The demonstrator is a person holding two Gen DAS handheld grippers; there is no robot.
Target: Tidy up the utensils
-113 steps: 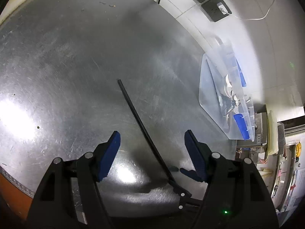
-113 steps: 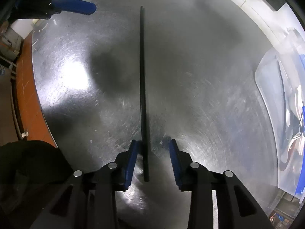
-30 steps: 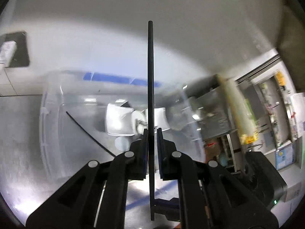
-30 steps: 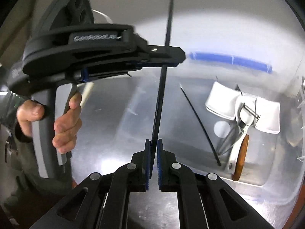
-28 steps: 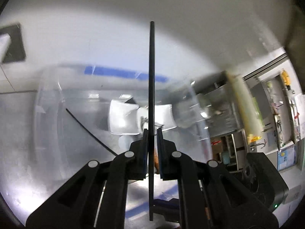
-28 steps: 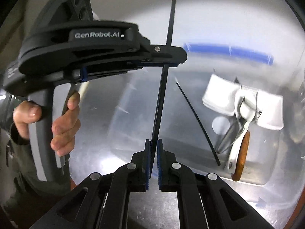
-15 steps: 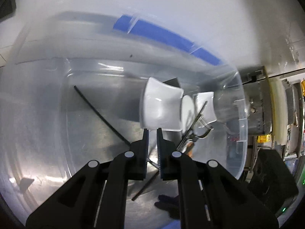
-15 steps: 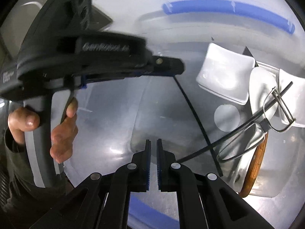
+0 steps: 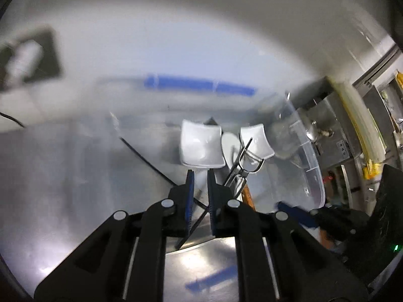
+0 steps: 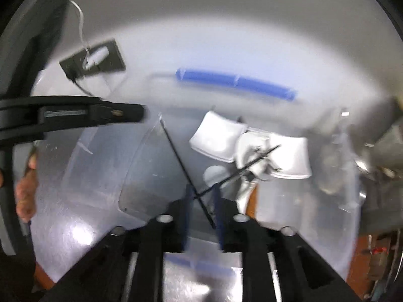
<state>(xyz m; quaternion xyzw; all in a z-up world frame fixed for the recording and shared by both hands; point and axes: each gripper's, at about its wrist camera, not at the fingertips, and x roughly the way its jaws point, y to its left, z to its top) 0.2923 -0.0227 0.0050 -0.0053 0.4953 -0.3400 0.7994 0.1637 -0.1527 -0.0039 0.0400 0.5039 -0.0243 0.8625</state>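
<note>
Showing only in right view: hand point(image 10: 25, 191) gripping left tool point(image 10: 131, 115).

Steel table point(image 9: 63, 176), white wall point(image 10: 226, 37)

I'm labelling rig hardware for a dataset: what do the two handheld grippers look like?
Both the left gripper and right gripper are matte black plastic, with blue ribbed pads lining the jaws and round silver pivot pins. The left one's side carries pale lettering, too blurred to read, in the right wrist view.

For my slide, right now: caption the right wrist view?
Both chopsticks lie crossed in the clear bin; the right gripper hangs empty above.
</note>
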